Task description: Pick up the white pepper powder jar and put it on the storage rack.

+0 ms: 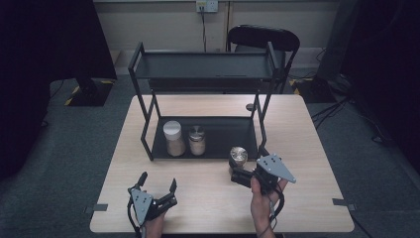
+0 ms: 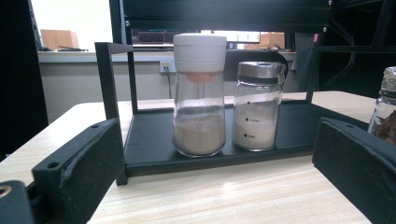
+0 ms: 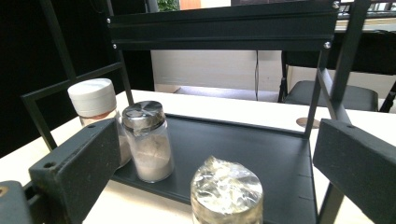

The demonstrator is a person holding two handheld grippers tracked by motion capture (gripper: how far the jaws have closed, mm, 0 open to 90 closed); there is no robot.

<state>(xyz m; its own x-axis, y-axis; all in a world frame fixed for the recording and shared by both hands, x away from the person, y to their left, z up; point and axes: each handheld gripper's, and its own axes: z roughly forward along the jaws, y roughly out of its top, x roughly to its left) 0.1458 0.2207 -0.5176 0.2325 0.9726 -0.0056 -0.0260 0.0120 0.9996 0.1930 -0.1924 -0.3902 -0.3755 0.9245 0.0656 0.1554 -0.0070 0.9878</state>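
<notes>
A: On the left, what does the person do?

B: The left tongs (image 1: 158, 187) rest low over the surface (image 1: 208, 208), wide open, with nothing between the jaws. They point at the black rack (image 1: 148, 153).

A: What stands on the rack's lower shelf?

B: A white-capped jar (image 1: 174, 139) with brownish powder, and just beside it, to the right, a steel-capped jar (image 1: 197, 141) with pale powder.

A: And further right?

B: A shiny-topped jar (image 1: 238, 157) stands on the surface, just in front of the rack's right corner. The right tongs (image 1: 241, 176) are also open; this jar sits between the jaws, but whether they touch it one cannot tell.
</notes>
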